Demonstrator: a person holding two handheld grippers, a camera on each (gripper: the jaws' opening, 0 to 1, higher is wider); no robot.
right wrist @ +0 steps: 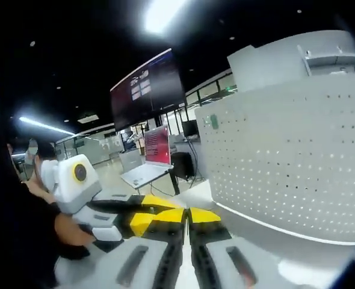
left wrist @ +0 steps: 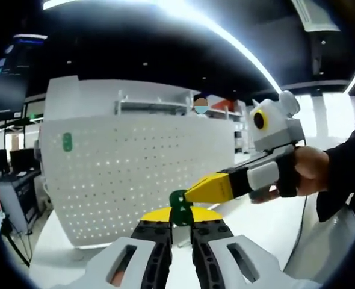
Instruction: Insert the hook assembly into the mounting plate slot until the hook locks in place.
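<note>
Two hand-held grippers: left (left wrist: 179, 224) clamps green hook (left wrist: 178, 205); right (right wrist: 186, 218) closed. White pegboard (left wrist: 135, 174) on white table (left wrist: 268, 226).

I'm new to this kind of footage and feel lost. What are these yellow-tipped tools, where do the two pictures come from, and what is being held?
There is no robot: a person holds a hand gripper in each hand, and each carries a fisheye camera looking along its own jaws. In the left gripper view, the left gripper rises from the bottom, closed on a small green hook. The right gripper reaches in from the right, held by a hand, its tip at the hook. In the right gripper view, its own jaws rise from the bottom and look nearly closed. Ahead stands a white perforated panel on a white table.
</note>
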